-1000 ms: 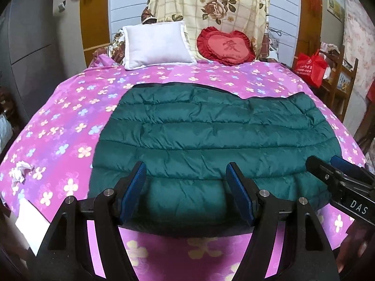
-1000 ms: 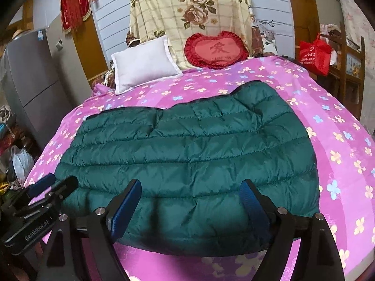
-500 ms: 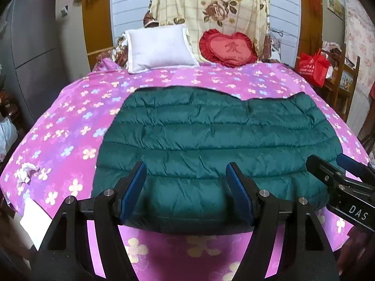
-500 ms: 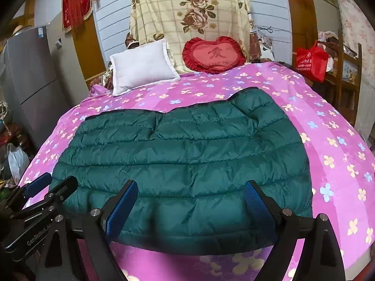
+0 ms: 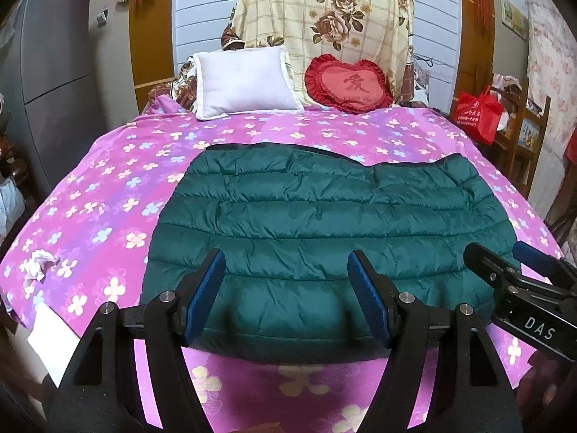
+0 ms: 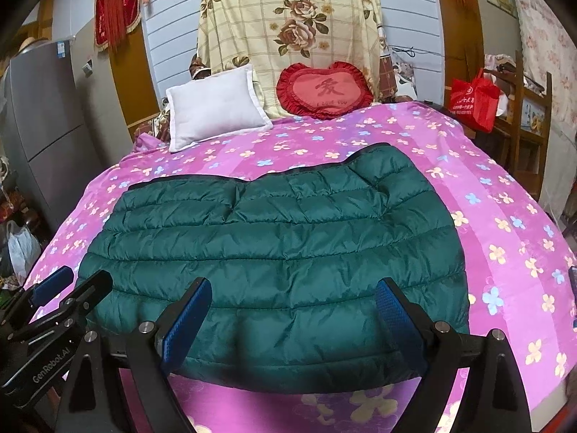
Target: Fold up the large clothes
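My left gripper (image 5: 286,288): jaws apart, nothing between blue pads, poised over near hem of dark green quilted puffer jacket (image 5: 324,231). My right gripper (image 6: 292,310): jaws wide, just been opening, empty, above same hem (no contact seen). Jacket lies flat, folded, on pink flower-print bedspread (image 5: 108,195). Beyond, at headboard: white square pillow (image 5: 245,83), red heart-shaped frilled cushion (image 5: 348,84).

Folded dark green quilted jacket (image 5: 324,238) lies flat on pink flowered bedspread (image 5: 108,195), left gripper (image 5: 286,299) held over its near edge with jaws apart and nothing between, right gripper (image 5: 505,270) at right edge, white pillow (image 5: 245,83) and red heart cushion (image 5: 348,84) at the far end.
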A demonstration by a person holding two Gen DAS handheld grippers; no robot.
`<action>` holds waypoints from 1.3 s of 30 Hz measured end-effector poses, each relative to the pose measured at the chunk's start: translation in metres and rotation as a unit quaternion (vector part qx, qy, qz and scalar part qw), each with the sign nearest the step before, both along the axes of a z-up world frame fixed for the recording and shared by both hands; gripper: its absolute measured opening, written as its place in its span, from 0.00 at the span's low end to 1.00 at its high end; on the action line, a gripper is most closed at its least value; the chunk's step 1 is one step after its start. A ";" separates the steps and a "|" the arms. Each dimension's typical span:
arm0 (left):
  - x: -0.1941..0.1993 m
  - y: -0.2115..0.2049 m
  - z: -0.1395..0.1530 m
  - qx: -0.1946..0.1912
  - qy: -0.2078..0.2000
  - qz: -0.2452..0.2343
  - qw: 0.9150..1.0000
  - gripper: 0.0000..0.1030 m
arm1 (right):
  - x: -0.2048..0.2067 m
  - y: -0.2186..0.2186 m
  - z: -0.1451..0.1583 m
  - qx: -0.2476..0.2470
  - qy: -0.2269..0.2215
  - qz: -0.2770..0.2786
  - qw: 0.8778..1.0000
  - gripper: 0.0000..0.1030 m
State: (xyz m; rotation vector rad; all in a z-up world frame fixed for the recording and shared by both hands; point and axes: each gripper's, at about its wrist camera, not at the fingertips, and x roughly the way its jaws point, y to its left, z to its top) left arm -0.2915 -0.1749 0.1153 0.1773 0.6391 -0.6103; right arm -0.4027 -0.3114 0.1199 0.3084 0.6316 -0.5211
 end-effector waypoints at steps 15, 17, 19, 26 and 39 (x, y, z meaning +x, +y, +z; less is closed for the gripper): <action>0.002 0.003 -0.002 0.001 0.003 0.004 1.000 0.69 | 0.002 0.000 -0.003 0.011 0.006 0.011 1.000 0.88; 0.002 0.002 -0.002 0.002 0.004 0.003 1.000 0.69 | 0.002 0.000 -0.004 0.012 0.006 0.011 1.000 0.88; 0.002 0.002 -0.002 0.001 0.004 0.004 1.000 0.69 | 0.002 0.000 -0.004 0.012 0.007 0.012 1.000 0.88; 0.003 0.004 -0.005 0.000 0.010 0.005 1.000 0.69 | 0.003 -0.001 -0.005 0.014 0.007 0.012 1.000 0.88; 0.002 0.004 -0.008 0.004 0.012 0.000 1.000 0.69 | 0.004 0.000 -0.008 0.020 0.009 0.013 1.000 0.88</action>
